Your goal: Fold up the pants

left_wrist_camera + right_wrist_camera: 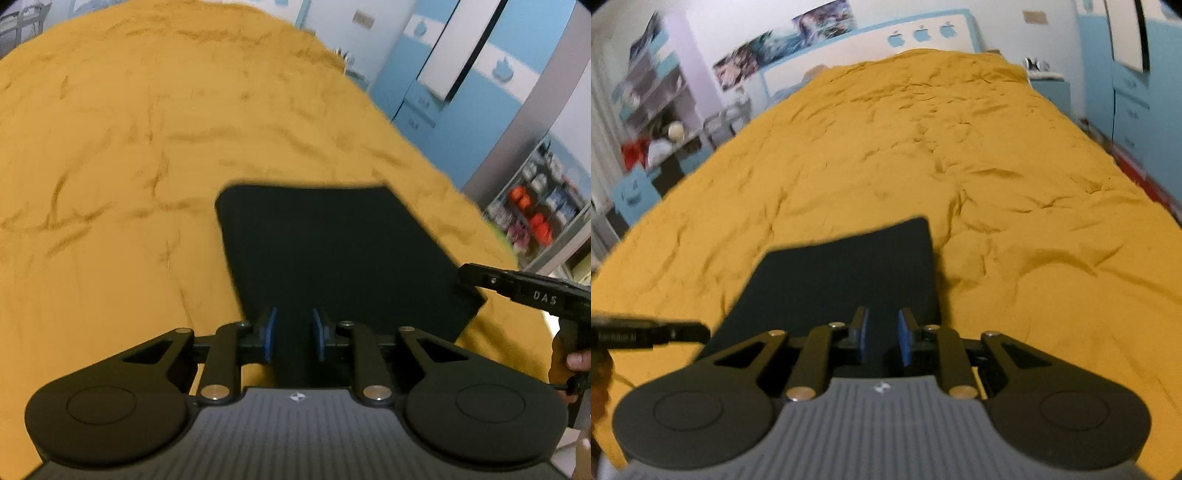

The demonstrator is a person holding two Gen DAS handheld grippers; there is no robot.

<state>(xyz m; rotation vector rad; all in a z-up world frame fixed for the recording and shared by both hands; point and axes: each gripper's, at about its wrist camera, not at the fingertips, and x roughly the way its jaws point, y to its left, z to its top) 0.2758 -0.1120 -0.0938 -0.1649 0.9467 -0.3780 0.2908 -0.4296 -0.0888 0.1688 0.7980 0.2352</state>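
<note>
- My left gripper point(293, 334) sits nearest the lens, pads point(270, 332) a narrow gap apart over the near edge of the pants point(332, 251); dark cloth runs between them, but I cannot tell whether they pinch it.
- My right gripper point(882, 336) stands likewise at the same near edge, grip equally unclear.
- The pants lie as a flat, dark, folded rectangle on the bedspread point(960, 147), long axis running away from both tools.
- Judgement: both hands are equally near; the next fold goes forward.
</note>
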